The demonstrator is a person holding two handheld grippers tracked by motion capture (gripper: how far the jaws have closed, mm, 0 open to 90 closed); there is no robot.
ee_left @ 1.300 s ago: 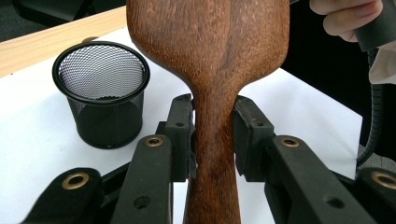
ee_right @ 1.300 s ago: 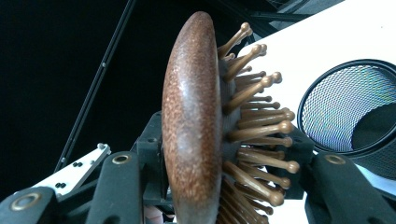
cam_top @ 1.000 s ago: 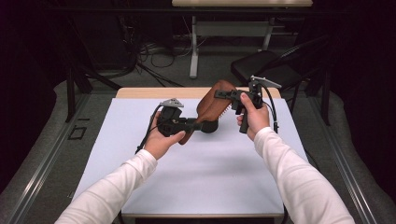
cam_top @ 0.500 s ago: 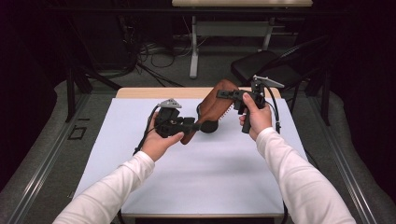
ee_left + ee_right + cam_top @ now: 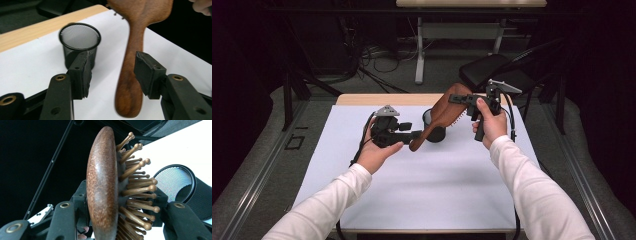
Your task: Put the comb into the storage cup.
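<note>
While the right gripper [image 5: 462,100] clamps the wooden hairbrush [image 5: 447,111] by its head and the left gripper's [image 5: 112,72] jaws have just been opening off its handle, the handover looks done, so next comes lowering the handle into the mesh cup [image 5: 435,126] near the desk's far edge

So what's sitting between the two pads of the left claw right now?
The wooden hairbrush's handle stands between the left claw's pads, which have just been opening off it, in the left gripper view. The mesh cup stands farther back.

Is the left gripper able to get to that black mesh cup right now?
Probably yes. The left gripper has just been opening, its pads off the brush handle between them. The mesh cup stands close ahead on the table, nothing blocking it. The right gripper holds the brush head.
</note>
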